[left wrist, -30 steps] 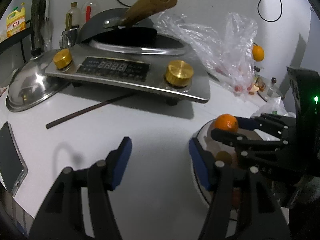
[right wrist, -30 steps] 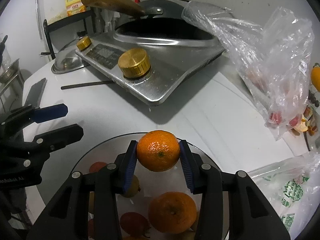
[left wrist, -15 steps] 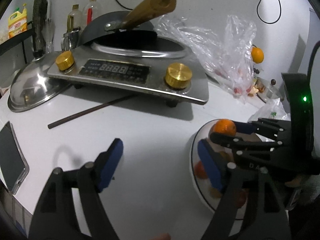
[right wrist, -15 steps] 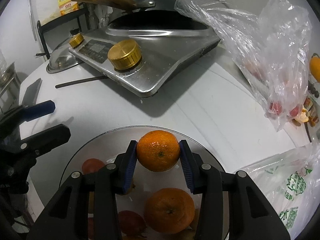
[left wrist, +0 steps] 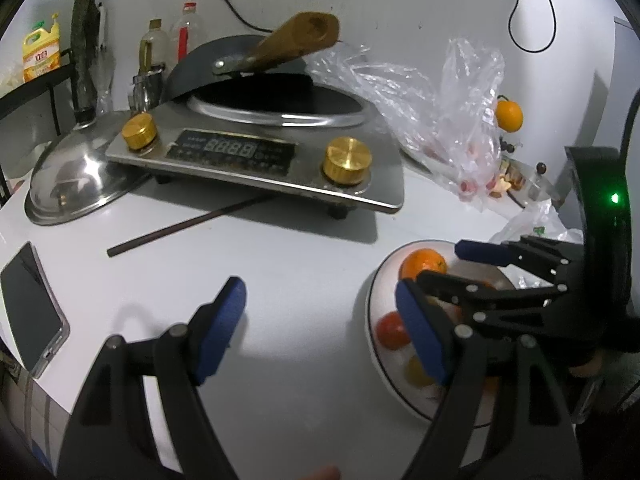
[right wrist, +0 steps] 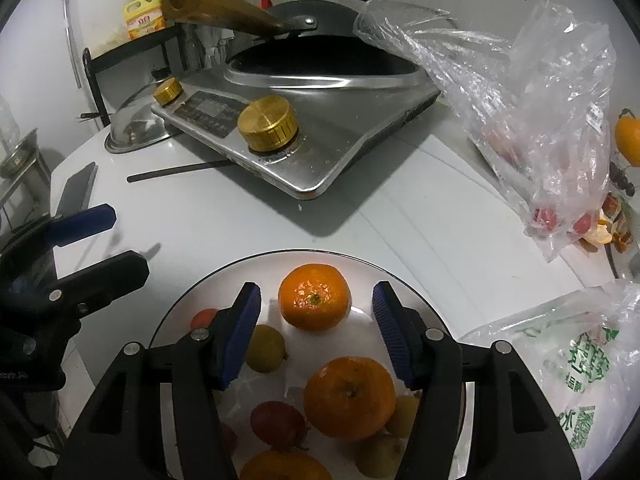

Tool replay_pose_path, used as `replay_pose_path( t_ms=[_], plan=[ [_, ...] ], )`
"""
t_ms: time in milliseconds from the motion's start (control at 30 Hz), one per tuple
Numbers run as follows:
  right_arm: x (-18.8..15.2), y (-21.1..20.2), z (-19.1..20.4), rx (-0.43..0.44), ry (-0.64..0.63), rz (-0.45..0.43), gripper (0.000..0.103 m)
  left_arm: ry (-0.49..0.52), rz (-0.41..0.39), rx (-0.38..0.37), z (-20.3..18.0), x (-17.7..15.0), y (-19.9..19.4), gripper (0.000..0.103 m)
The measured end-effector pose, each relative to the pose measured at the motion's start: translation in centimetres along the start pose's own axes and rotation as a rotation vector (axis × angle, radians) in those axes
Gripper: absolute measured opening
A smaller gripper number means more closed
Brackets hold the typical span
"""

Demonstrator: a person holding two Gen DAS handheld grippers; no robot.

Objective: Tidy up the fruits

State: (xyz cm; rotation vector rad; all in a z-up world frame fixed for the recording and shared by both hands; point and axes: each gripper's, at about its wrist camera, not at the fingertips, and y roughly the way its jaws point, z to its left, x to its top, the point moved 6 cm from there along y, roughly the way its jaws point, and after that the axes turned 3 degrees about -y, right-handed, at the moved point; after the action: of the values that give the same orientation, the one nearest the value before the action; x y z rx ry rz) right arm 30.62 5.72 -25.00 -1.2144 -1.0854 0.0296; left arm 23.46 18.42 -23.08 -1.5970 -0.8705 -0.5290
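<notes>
- the right tool (right wrist: 316,328) is held over the plate (right wrist: 240,268), angled down at it; its jaws are opening, and the mandarin (right wrist: 314,296) lies between the blue pads with a gap on each side, so no grip is seen on it.
- the mandarin is seen resting on the plate at about 12 o'clock of the plate's middle, just inside the far rim; this is judged the place chosen because the nearer part is already filled.
- a bigger orange (right wrist: 350,396) is seen toward 6 o'clock of the mandarin, with a yellow fruit (right wrist: 266,348) at its 8 o'clock and a red fruit (right wrist: 278,420) lower still, so the fruit is being gathered in one dish.
- the left tool (left wrist: 320,324) is kept open and empty over the bare white desk (left wrist: 300,248), at 9 o'clock of the plate, seemingly parked clear of the drop.
- one more orange (left wrist: 508,116) is left well apart at the desk's 2 o'clock, beyond the clear plastic bag (left wrist: 440,112); it is judged still to be collected.
</notes>
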Motion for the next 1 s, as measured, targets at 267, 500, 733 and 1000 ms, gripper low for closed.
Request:
replay_pose_path(
  t_ms=[267, 500, 733, 1000],
  plan=[
    [-0.4, -2.0, -0.1, -0.02, 0.001, -0.024, 0.062, 0.008, -0.022, -0.009, -1.0, -0.1, -1.5, 0.079],
    [-1.3, -4.0, -0.3, -0.038, 0.01, -0.047, 0.062, 0.021, -0.039, -0.018, -2.3, -0.5, -3.0, 0.079],
    [-2.7, -6.4, -1.1, -0.062, 0.026, -0.071, 0.062, 0.034, -0.05, -0.033, -4.1, -1.1, -4.2, 0.079],
    [-5.2, -9.4, -2.5, -0.098, 0.058, -0.09, 0.062, 0.06, -0.055, -0.061, -6.9, -2.0, -5.4, 0.079]
  ],
)
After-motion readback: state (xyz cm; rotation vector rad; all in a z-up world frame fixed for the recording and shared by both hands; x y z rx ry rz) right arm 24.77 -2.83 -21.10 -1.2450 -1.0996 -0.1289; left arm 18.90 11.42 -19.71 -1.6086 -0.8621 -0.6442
